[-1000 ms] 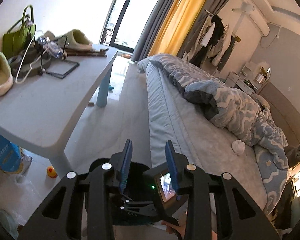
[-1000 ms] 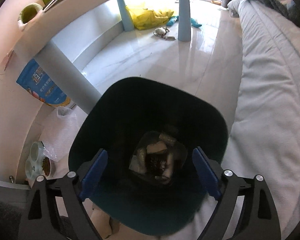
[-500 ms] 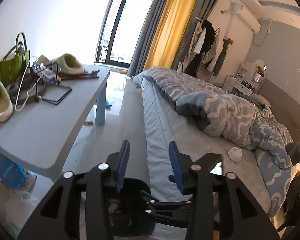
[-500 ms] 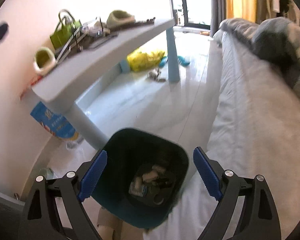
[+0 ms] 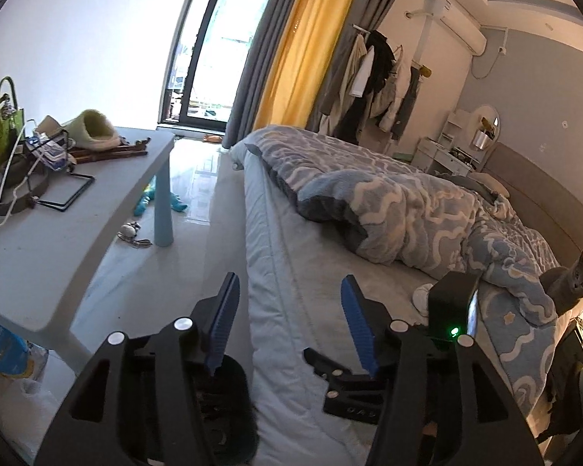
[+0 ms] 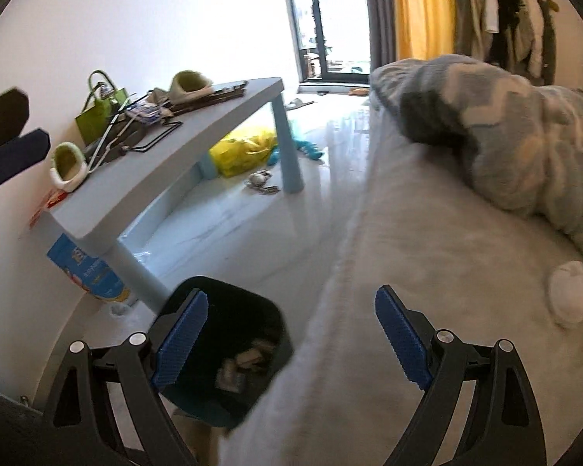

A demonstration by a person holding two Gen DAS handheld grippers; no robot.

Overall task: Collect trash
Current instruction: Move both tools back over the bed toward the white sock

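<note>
A dark teal trash bin (image 6: 229, 353) stands on the floor beside the bed, with scraps in its bottom; its rim shows in the left wrist view (image 5: 233, 400). A white crumpled wad (image 6: 569, 297) lies on the bed sheet near the quilt, also in the left wrist view (image 5: 421, 299), partly behind the right gripper's body. My right gripper (image 6: 287, 338) is open and empty, raised over the bed edge and the bin. My left gripper (image 5: 289, 326) is open and empty above the bed edge.
A grey low table (image 6: 198, 143) with slippers, a green bag and cables stands left. A yellow bag (image 6: 245, 149) and toys lie under it. A blue patterned quilt (image 5: 416, 213) covers the bed. A grey cat (image 5: 569, 285) sits at far right.
Both grippers have risen and tilted up from the bin toward the bed. The left gripper's jaws have opened wider. The white wad has come into the right wrist view.
</note>
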